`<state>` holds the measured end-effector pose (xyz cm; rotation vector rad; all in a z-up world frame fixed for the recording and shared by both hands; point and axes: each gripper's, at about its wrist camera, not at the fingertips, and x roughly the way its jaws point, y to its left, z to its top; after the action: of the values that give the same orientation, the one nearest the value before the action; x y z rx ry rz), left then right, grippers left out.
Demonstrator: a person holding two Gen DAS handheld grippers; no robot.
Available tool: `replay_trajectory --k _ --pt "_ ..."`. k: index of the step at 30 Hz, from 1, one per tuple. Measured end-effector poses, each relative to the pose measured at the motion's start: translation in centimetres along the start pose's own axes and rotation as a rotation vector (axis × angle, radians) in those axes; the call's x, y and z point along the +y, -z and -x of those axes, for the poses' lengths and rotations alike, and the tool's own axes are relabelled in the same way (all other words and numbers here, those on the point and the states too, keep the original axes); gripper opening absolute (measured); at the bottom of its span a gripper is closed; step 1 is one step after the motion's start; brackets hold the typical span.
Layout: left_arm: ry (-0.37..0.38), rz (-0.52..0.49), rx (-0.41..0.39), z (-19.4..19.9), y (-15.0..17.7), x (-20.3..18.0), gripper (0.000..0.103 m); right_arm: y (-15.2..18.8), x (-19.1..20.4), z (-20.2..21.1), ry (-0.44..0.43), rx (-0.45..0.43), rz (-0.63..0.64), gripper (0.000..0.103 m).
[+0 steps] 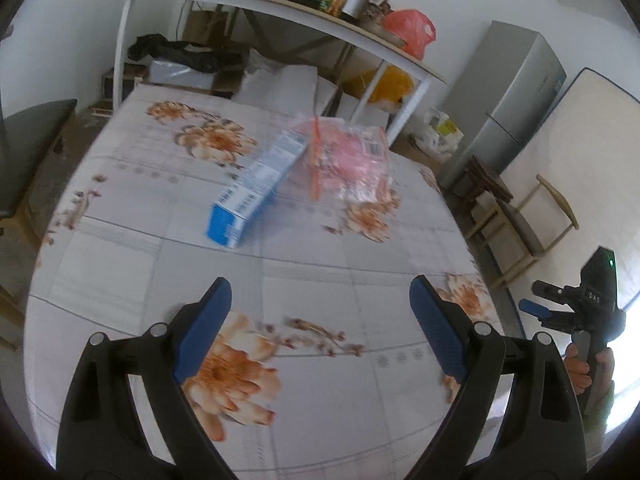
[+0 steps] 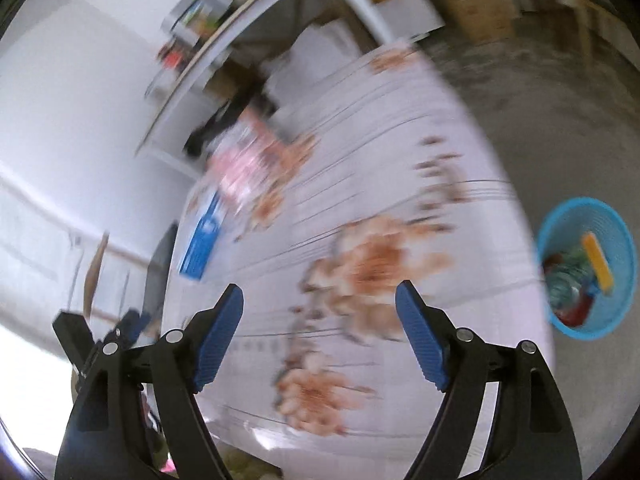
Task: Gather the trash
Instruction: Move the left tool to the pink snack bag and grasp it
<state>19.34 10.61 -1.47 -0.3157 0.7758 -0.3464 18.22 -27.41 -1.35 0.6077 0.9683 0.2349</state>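
The left gripper (image 1: 320, 312) sits nearest the left wrist camera, its two blue-padded fingers (image 1: 204, 328) spread wide with nothing between them. It hangs above the near part of a bed (image 1: 120, 264) covered by a white sheet printed with orange flowers.

On the far half of the bed lies a blue and white box (image 1: 256, 188), long side running diagonally away from the camera. Touching the far end of the box is a clear plastic bag (image 1: 348, 160) with pink contents and an orange strip; the bag partly overlaps the box.

Beyond the bed stands a white-legged table (image 1: 280, 4). Its tabletop carries jars, a metal pot and a red plastic bag (image 1: 412, 30). To the right of the bed are a grey refrigerator (image 1: 516, 96) and a wooden chair (image 1: 520, 220).

The right gripper (image 1: 568, 308) appears off the right edge of the bed in the left wrist view, held by a hand (image 1: 580, 368).

The right wrist view is heavily blurred. The right gripper (image 2: 320, 316) has its fingers (image 2: 420, 340) apart and empty, above the flowered sheet. On the floor beside the bed stands a blue basket (image 2: 624, 264) holding several items, among them a yellow piece; the remaining contents cannot be identified. The box (image 2: 202, 240) and the plastic bag (image 2: 240, 168) appear on the far side of the bed from the basket, well apart from it.
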Motion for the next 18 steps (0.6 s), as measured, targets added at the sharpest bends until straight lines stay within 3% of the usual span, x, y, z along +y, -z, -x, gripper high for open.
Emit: replay_trajectory --k 4,7,10,15,18 --pt "-0.004 -0.018 -0.025 0.5 -0.4 0.7 0.086 -1.8 4.0 -3.4 -0.04 0.058 0.084 0.076" --pt "-0.011 -0.038 -0.034 0.1 -1.1 0.9 0.079 -5.1 5.8 -5.9 -0.106 0.063 0.1 0.078" --pt "0.05 -0.037 -0.041 -0.7 -2.2 0.5 0.073 -9.1 6.6 -8.8 -0.113 0.056 0.085 0.079" --pt "0.111 -0.112 -0.06 -4.3 -4.4 -2.3 0.06 -14.4 6.5 -13.2 -0.112 0.043 0.026 0.079" --pt "0.125 -0.083 -0.036 -7.6 -6.1 -3.2 0.049 -16.8 6.4 -15.5 -0.132 0.041 0.017 0.079"
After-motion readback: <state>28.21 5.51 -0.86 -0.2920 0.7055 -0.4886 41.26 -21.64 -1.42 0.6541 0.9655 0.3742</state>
